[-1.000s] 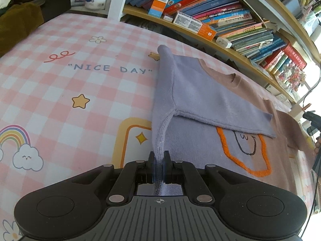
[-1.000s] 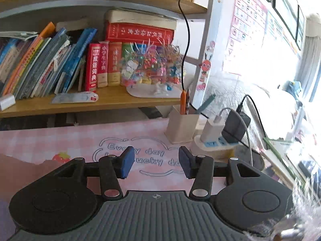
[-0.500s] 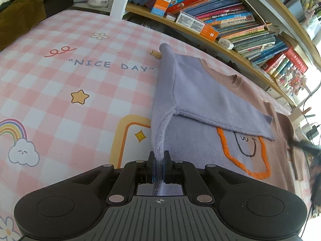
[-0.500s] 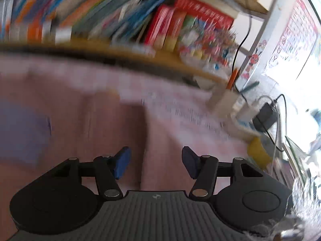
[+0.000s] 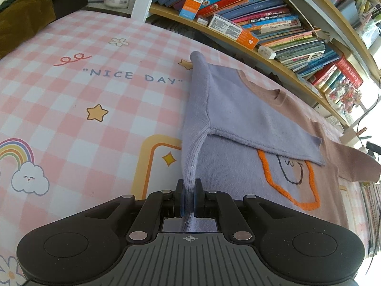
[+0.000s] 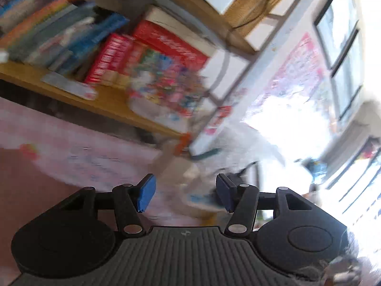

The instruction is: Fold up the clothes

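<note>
Left tool [image 5: 188,199] pinches the near hem of the sweater [image 5: 240,128], which stretches away along the checkered counter [image 5: 95,95], its unfolded brown sleeve [image 5: 352,164] nearer the empty, spread right tool [image 6: 185,195].

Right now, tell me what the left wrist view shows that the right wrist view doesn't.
Left wrist only: the lavender and tan knit sweater with orange stitching, one side folded over, its edge pinched in the left gripper.
Right wrist only: the right gripper, open and empty, a bright window.
Both: the pink checked tablecloth and the wooden bookshelf.
</note>
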`<act>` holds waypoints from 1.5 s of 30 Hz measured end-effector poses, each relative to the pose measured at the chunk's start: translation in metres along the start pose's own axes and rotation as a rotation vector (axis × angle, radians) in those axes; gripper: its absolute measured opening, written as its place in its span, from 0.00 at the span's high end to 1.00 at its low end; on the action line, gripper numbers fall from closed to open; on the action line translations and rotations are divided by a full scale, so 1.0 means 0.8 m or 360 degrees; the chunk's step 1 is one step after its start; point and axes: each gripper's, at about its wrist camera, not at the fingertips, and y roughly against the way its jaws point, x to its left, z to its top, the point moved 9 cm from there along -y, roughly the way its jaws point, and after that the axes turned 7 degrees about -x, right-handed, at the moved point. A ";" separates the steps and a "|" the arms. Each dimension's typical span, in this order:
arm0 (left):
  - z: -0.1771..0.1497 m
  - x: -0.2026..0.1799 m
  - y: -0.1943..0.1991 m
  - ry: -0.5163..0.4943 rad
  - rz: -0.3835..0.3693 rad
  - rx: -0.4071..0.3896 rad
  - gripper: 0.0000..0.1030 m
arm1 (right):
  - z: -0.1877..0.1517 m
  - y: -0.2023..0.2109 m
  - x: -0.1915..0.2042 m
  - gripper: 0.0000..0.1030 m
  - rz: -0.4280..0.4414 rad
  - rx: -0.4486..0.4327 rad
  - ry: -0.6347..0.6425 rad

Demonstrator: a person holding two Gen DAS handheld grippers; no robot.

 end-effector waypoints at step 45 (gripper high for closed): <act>0.050 0.061 0.104 -0.0182 -0.0067 -0.0374 0.92 | 0.221 0.268 0.342 0.95 0.1985 0.0240 -0.1060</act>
